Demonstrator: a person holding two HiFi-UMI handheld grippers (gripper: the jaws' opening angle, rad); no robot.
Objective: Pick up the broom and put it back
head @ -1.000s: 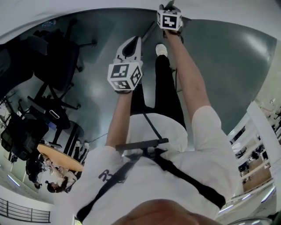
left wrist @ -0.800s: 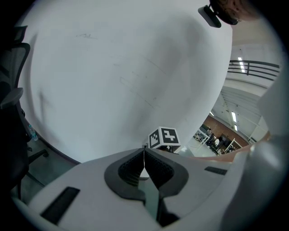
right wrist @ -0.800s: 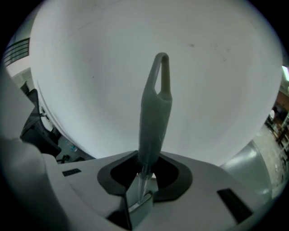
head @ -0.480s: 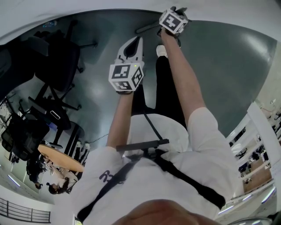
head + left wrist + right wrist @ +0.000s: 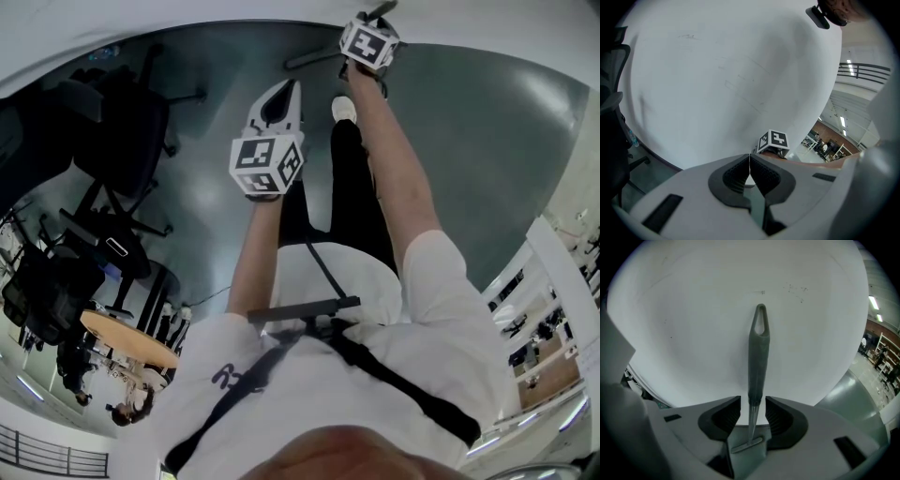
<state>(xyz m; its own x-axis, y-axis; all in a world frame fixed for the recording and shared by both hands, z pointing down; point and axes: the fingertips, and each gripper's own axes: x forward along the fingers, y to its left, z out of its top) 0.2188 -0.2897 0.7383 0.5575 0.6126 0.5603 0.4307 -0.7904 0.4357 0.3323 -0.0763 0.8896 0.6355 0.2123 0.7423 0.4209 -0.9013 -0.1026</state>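
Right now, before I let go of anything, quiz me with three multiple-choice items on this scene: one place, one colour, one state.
1. Where is the broom handle?
A) between the jaws of the right gripper
B) in a bucket
C) under a rug
2. What colour is that handle?
A) red
B) grey
C) yellow
3. How do the jaws of the left gripper stand?
A) wide apart
B) together, empty
C) shut on a cloth

1 A: the handle runs between the opening jaws, with a gap at each side.
2 B: it looks grey against the white wall.
3 B: the pads meet with nothing between them.
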